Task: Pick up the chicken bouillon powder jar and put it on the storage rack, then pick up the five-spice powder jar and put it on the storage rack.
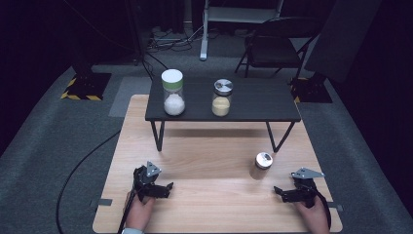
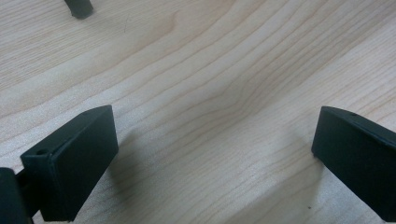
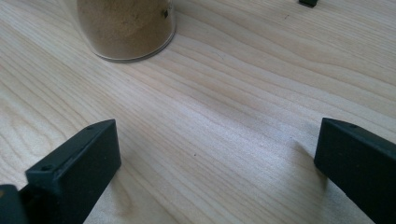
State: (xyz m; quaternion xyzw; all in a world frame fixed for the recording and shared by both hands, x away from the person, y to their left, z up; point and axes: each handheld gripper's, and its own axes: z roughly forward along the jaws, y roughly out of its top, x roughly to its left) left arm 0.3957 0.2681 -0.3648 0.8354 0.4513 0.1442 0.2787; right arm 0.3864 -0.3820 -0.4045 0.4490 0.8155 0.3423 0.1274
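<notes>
A small jar of brown powder (image 1: 262, 165) with a silver lid stands on the wooden board, right of centre; its glass base (image 3: 126, 28) is at the top left of the right gripper view. My right gripper (image 1: 278, 191) rests low on the board just right of and nearer than that jar, open, with bare wood between its jaws (image 3: 217, 140). My left gripper (image 1: 168, 187) sits at the board's front left, also open over bare wood (image 2: 215, 135). On the small black table (image 1: 253, 109) stand a white-lidded jar of white grains (image 1: 173, 92) and a silver-lidded jar of yellow powder (image 1: 222, 97).
The black table's legs (image 1: 158, 136) stand on the board; one foot (image 2: 79, 7) shows at the top of the left gripper view. A folding chair (image 1: 277, 46) and stand bases are on the carpet behind. A cable (image 1: 78, 170) trails left off the board.
</notes>
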